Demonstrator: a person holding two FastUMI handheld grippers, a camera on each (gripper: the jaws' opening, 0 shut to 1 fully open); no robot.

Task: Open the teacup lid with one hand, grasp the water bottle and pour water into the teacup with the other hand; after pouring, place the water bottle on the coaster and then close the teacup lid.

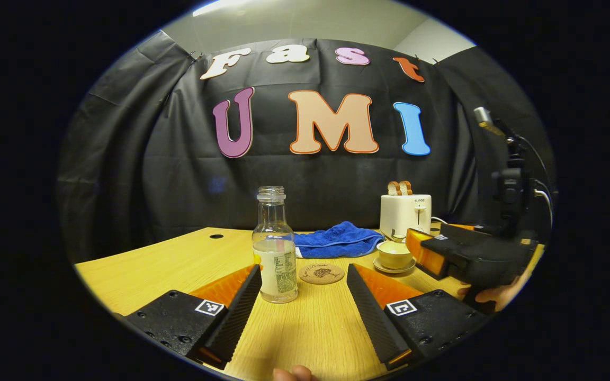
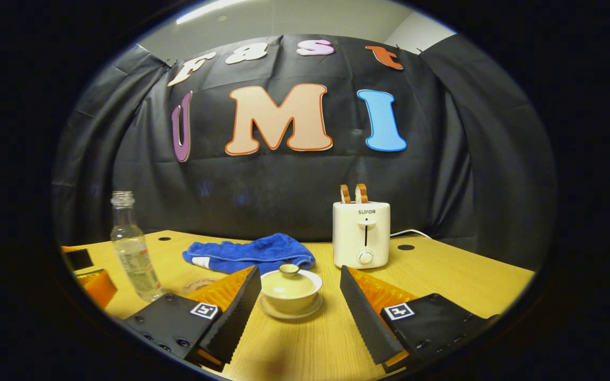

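A clear, uncapped water bottle [image 1: 275, 246], about half full, stands upright on the wooden table just ahead of my left gripper [image 1: 302, 312], near its left finger; the jaws are open and hold nothing. A round wooden coaster [image 1: 321, 273] lies right of the bottle. The cream teacup [image 2: 289, 290] sits on its saucer with the lid [image 2: 288, 281] on, just beyond my open right gripper [image 2: 299, 315] and between its fingers' lines. In the left gripper view the teacup [image 1: 394, 254] sits beside the right gripper [image 1: 466, 254]. The bottle [image 2: 133, 248] stands far left in the right gripper view.
A blue towel [image 2: 249, 253] lies crumpled at the back of the table [image 2: 442, 275]. A white toaster [image 2: 361, 234] with two bread slices stands behind the teacup. A camera stand [image 1: 511, 180] rises at the right edge in the left gripper view.
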